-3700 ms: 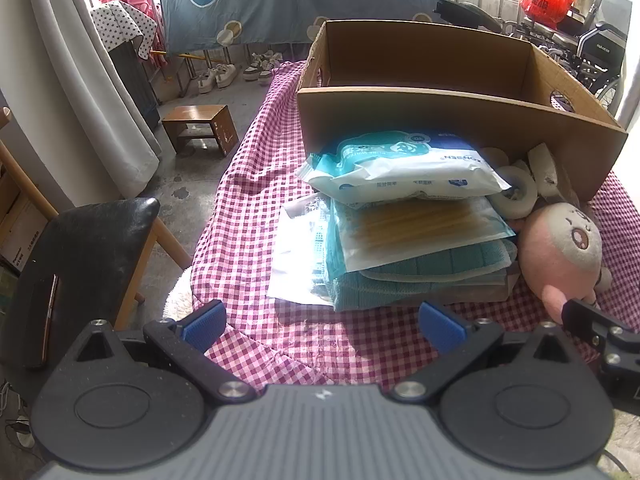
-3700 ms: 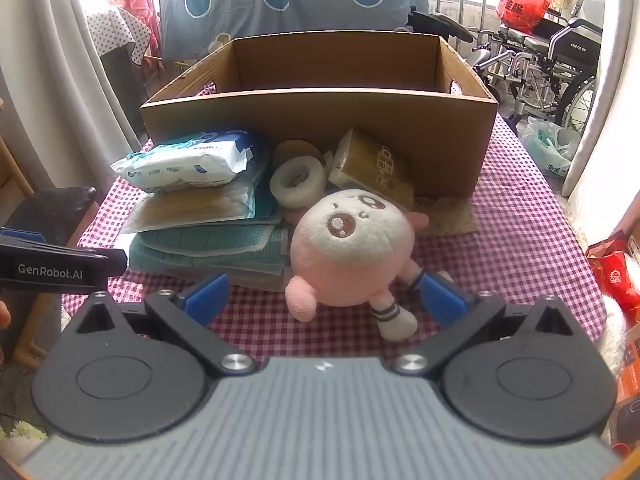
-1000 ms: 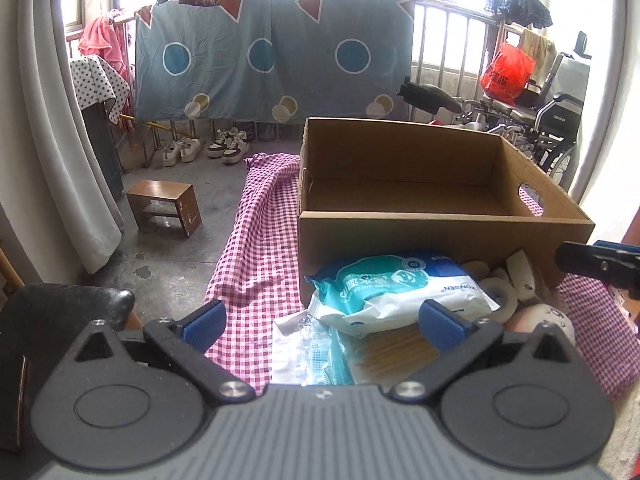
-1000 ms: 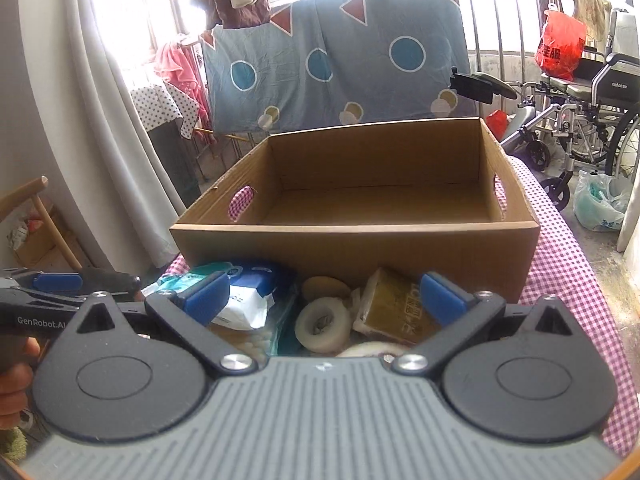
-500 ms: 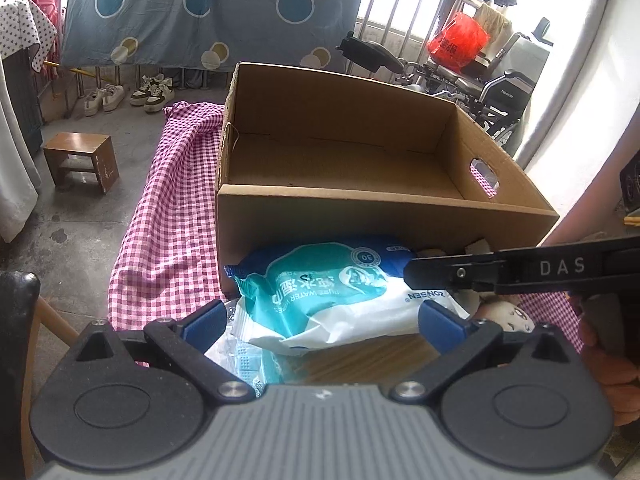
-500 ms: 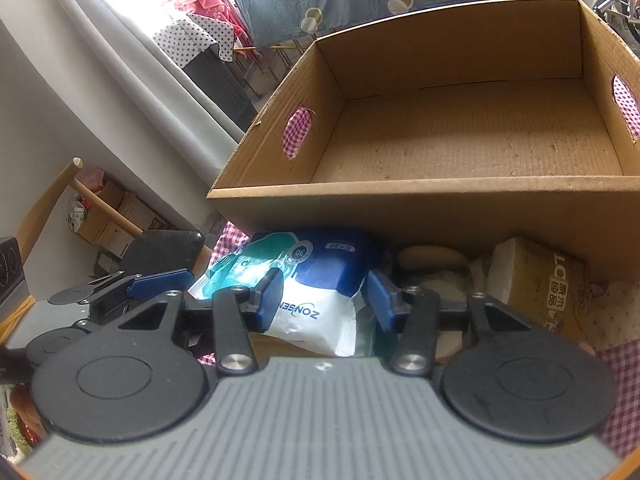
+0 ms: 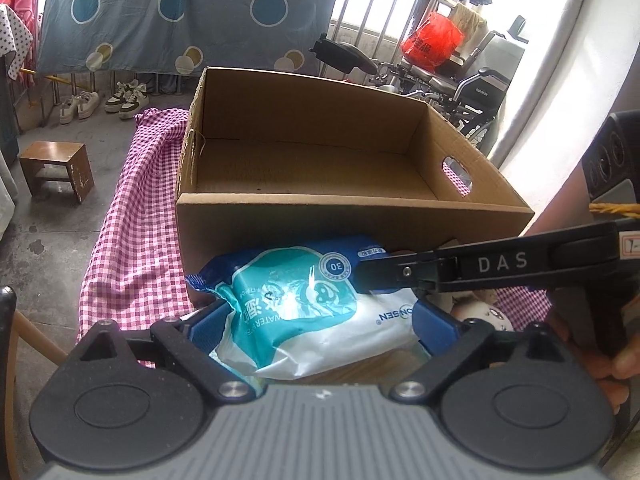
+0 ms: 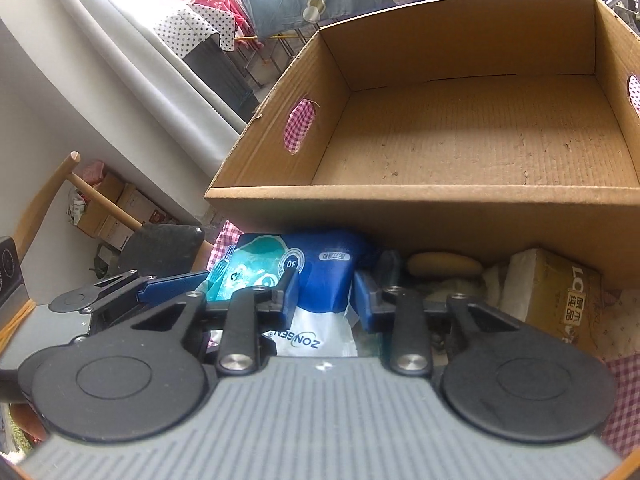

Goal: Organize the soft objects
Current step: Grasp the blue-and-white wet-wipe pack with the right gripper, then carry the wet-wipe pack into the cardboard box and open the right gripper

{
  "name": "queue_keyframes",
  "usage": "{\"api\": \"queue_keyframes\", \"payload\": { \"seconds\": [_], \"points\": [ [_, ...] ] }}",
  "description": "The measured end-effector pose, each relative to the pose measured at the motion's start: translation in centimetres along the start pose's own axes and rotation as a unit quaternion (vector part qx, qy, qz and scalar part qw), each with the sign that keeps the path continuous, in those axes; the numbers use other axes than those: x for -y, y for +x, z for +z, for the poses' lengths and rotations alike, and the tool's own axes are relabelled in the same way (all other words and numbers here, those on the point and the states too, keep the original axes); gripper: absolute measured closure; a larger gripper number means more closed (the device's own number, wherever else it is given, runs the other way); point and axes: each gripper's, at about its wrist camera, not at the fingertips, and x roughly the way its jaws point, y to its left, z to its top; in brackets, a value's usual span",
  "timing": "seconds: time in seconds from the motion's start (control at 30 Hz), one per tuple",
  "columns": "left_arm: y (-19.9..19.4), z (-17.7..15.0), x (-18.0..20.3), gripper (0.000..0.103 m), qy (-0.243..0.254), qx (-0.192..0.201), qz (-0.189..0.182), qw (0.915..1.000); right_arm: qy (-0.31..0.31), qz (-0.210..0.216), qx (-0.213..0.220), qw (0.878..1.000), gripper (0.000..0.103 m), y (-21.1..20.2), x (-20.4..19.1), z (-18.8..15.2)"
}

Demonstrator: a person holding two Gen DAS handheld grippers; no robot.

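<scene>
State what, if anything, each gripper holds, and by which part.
The right gripper, whose jaws have just been closing, pinches the wet-wipes pack at its blue end nearest the cardboard box. The left gripper straddles the pack's width; whether it grips cannot be told.

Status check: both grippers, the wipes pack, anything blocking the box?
Right gripper closing on wipes pack. Left gripper wide, straddling it. Cardboard box empty, path clear.

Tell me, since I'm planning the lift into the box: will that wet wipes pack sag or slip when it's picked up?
The wet wipes pack will probably sag at its ends: its film wrapper is crinkled and puffy. The glossy film catches glare, so it may be slippery. The right gripper brackets one end and the left gripper straddles its width, so a two-handed lift should limit drooping.
</scene>
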Motion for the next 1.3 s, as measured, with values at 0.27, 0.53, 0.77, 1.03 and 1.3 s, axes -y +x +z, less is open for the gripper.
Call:
{"api": "queue_keyframes", "payload": {
  "seconds": [0.27,0.53,0.77,1.03,1.3],
  "points": [
    [-3.0,0.3,0.8,0.008,-0.005,0.022,-0.007,0.9997,-0.001,0.029,0.022,0.999,0.08,-2.7,-1.2,-0.2],
    [-5.3,4.2,3.3,0.016,0.04,0.062,-0.077,0.9943,-0.038,0.078,0.065,0.994,0.096,-5.6,-4.2,3.1],
    [-4.8,3.6,0.5,0.013,0.002,0.053,-0.016,0.9984,-0.006,0.048,0.092,0.995,0.094,-7.9,0.7,3.5],
    [-7.2,-0.6,-4.2,0.012,-0.072,0.026,0.034,0.9965,-0.006,0.079,0.048,0.996,0.085,-8.7,2.6,0.2],
    [-8.2,-7.2,-6.4,0.01,-0.125,-0.064,0.035,0.9895,-0.062,0.12,-0.077,0.988,0.065,-4.2,-1.8,-4.8]
  ]
}}
